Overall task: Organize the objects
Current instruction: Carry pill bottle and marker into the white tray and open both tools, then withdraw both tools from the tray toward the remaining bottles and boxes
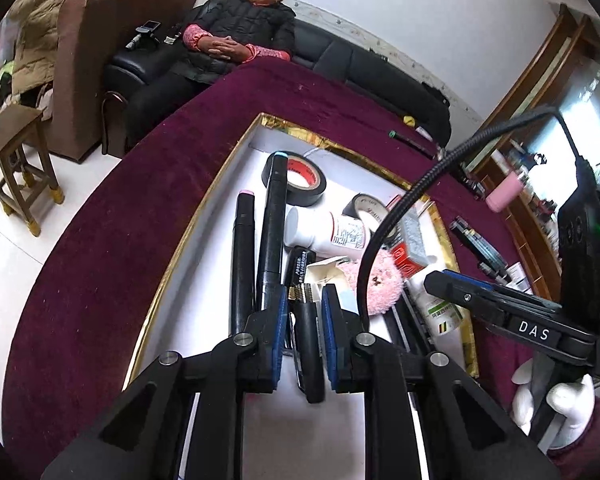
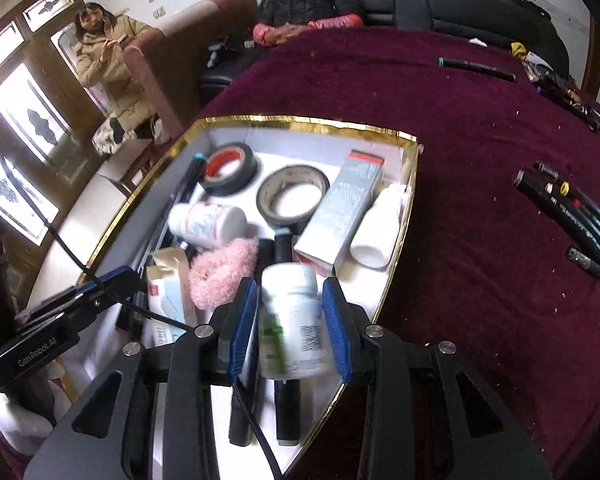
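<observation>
We see a round table [image 2: 480,128] draped in maroon velvet, carrying a gold-rimmed white box [image 2: 300,122]. Behind it stand a black leather sofa [image 1: 332,50] and white walls. Inside the box, the left gripper [image 1: 305,300] fingers straddle a black pen [image 1: 309,344]; contact is unclear. The right gripper [image 2: 290,300] fingers flank a white plastic bottle [image 2: 294,320], gaps visible.

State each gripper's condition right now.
Left gripper: open, black pen loose between its jaws.
Right gripper: open, white bottle between its jaws, gaps showing.
</observation>
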`<action>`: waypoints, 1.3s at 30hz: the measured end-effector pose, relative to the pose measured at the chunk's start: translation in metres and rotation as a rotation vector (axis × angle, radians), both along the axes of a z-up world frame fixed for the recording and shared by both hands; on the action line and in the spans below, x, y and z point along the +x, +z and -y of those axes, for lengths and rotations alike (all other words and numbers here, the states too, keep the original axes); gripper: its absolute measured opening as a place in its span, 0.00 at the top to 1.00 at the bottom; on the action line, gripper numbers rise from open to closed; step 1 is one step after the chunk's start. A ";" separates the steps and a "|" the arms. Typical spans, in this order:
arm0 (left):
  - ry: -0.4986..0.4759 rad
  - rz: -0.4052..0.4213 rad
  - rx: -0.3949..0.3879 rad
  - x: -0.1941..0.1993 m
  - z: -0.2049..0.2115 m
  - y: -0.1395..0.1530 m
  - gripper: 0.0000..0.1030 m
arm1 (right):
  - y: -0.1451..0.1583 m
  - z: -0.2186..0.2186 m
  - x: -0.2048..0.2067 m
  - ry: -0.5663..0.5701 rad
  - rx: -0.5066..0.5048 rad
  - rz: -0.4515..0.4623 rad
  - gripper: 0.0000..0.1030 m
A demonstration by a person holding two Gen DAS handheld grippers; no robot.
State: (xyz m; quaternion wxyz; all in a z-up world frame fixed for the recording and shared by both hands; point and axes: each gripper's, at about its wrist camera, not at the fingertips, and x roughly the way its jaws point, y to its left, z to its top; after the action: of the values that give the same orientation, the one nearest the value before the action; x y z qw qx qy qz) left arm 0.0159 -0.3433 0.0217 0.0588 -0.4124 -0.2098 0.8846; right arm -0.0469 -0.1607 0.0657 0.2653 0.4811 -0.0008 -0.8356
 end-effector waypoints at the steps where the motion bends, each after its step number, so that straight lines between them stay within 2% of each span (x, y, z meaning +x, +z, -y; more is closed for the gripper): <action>1: -0.002 -0.011 0.011 0.003 0.001 0.003 0.70 | 0.005 -0.002 0.002 -0.003 -0.001 -0.015 0.63; 2: 0.002 -0.020 0.009 0.006 0.001 0.006 0.67 | 0.009 -0.004 0.004 -0.006 -0.001 -0.031 0.59; 5: 0.006 -0.056 0.003 0.017 0.001 0.016 0.59 | 0.025 -0.009 0.013 -0.009 -0.007 -0.081 0.57; 7: 0.016 -0.081 0.010 0.023 0.002 0.022 0.44 | 0.039 -0.015 0.026 -0.016 0.010 -0.135 0.54; 9: 0.024 -0.113 0.018 0.032 0.003 0.029 0.40 | 0.051 -0.022 0.040 -0.030 0.039 -0.198 0.46; 13: 0.014 -0.165 0.002 0.042 -0.005 0.046 0.40 | 0.072 -0.044 0.075 -0.083 0.122 -0.361 0.40; 16: -0.003 -0.188 -0.005 0.045 -0.020 0.056 0.40 | 0.084 -0.072 0.101 -0.126 0.156 -0.448 0.34; 22: -0.076 -0.217 -0.013 0.044 -0.069 0.073 0.40 | 0.101 -0.128 0.135 -0.178 0.236 -0.554 0.28; 24: -0.106 -0.231 -0.019 0.046 -0.089 0.078 0.40 | 0.105 -0.151 0.146 -0.204 0.289 -0.606 0.23; 27: -0.155 -0.253 -0.034 0.051 -0.123 0.088 0.40 | 0.112 -0.183 0.162 -0.236 0.355 -0.669 0.23; 31: -0.208 -0.280 -0.055 0.059 -0.159 0.100 0.40 | 0.123 -0.226 0.190 -0.253 0.391 -0.751 0.23; 35: -0.254 -0.284 -0.084 0.062 -0.192 0.106 0.40 | 0.128 -0.250 0.212 -0.248 0.439 -0.866 0.23; 39: -0.280 -0.274 -0.097 0.060 -0.218 0.107 0.40 | 0.124 -0.256 0.212 -0.241 0.431 -0.842 0.21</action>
State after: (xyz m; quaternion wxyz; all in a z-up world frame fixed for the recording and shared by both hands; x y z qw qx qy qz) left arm 0.0760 -0.1254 0.1290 0.1896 -0.3156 -0.0976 0.9246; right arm 0.1654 0.0949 0.1902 0.0380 0.1418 0.2239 -0.9635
